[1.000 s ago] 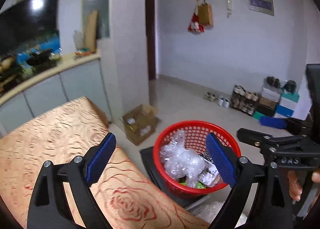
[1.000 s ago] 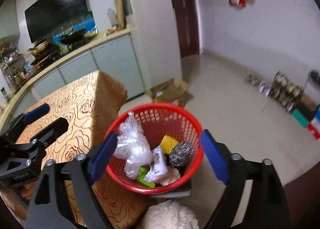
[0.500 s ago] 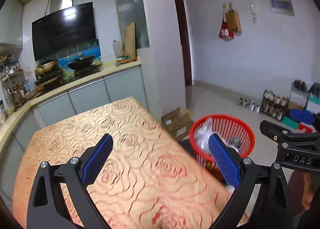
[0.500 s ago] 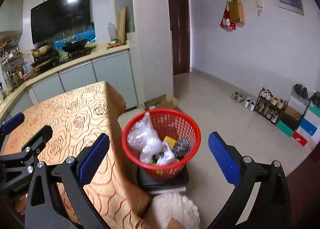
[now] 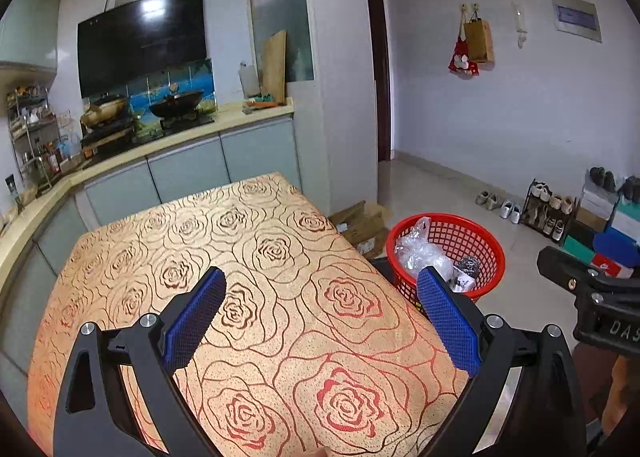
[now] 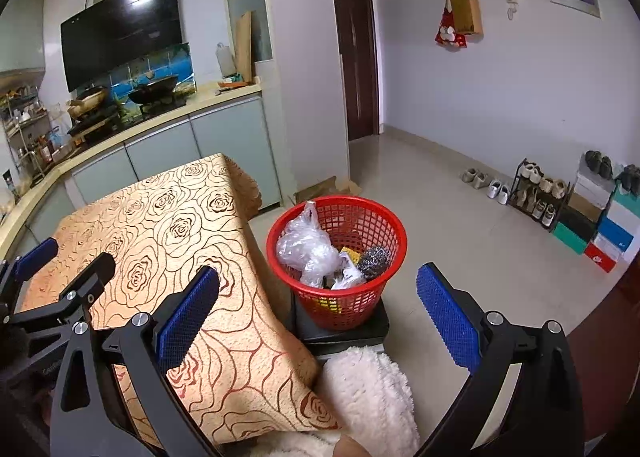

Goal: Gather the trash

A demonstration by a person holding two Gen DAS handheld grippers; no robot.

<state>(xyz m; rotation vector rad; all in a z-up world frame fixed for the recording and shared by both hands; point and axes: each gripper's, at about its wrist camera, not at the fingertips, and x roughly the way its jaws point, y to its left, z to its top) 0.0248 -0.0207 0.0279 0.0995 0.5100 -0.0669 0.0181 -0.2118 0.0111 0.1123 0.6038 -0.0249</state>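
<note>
Standing wide apart over the tablecloth [image 5: 280,257], the left gripper [image 5: 320,317] has nothing between its blue pads. The right gripper [image 6: 318,315] has just been opening and now gapes wide as well, holding nothing. Beyond it, the red basket [image 6: 360,213] sits on a dark stool [image 6: 344,331] just beside the table's edge. Inside the basket lie a crumpled clear plastic bag [image 6: 306,247], a steel scourer [image 6: 374,257] and a yellow sponge [image 6: 350,253]. A white fluffy cloth [image 6: 368,397] shows at the bottom.

rose-patterned tablecloth [image 5: 256,297], wok [image 5: 176,102], shoe rack [image 6: 536,193]
</note>
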